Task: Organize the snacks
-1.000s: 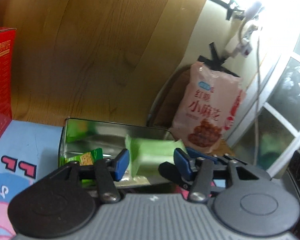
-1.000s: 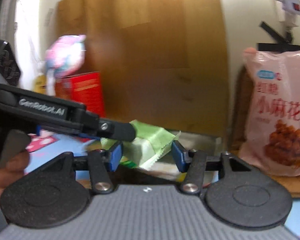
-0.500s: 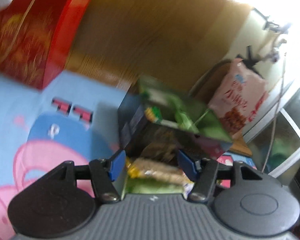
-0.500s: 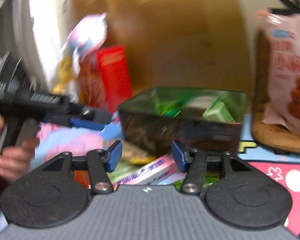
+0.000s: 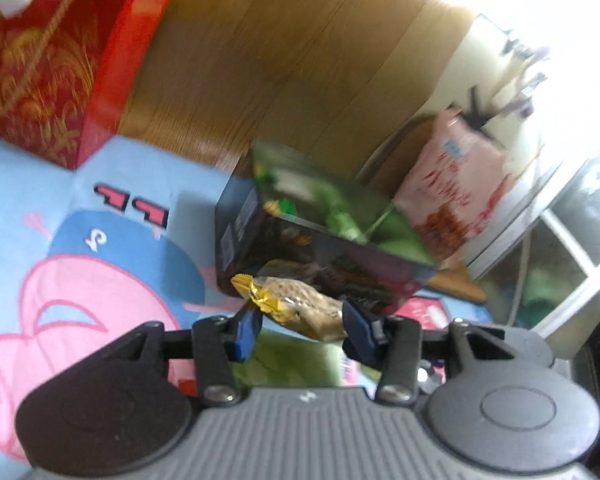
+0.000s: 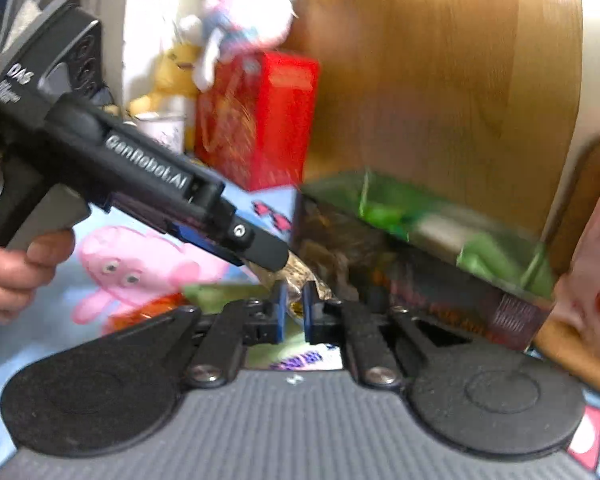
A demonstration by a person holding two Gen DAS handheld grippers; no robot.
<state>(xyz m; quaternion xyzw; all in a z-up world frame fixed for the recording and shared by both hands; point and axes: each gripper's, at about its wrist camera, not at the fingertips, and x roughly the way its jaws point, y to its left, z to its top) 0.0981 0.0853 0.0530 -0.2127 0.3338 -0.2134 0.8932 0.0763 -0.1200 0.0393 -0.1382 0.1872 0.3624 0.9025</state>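
Gold-ended snack packet lies crosswise, both jaws just closed on it: left gripper, right gripper.

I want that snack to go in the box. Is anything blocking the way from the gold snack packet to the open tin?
Nothing visible blocks it. The gold-ended clear snack packet sits between the left gripper pads, just in front of the dark metal tin, whose open top already holds green packets.

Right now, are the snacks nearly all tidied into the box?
Partly. Green packets already sit in the open tin box. Both tongs have just closed on one gold-ended snack packet: the left tongs around its middle, the right tongs pinching its end. More packets lie on the cartoon cloth.
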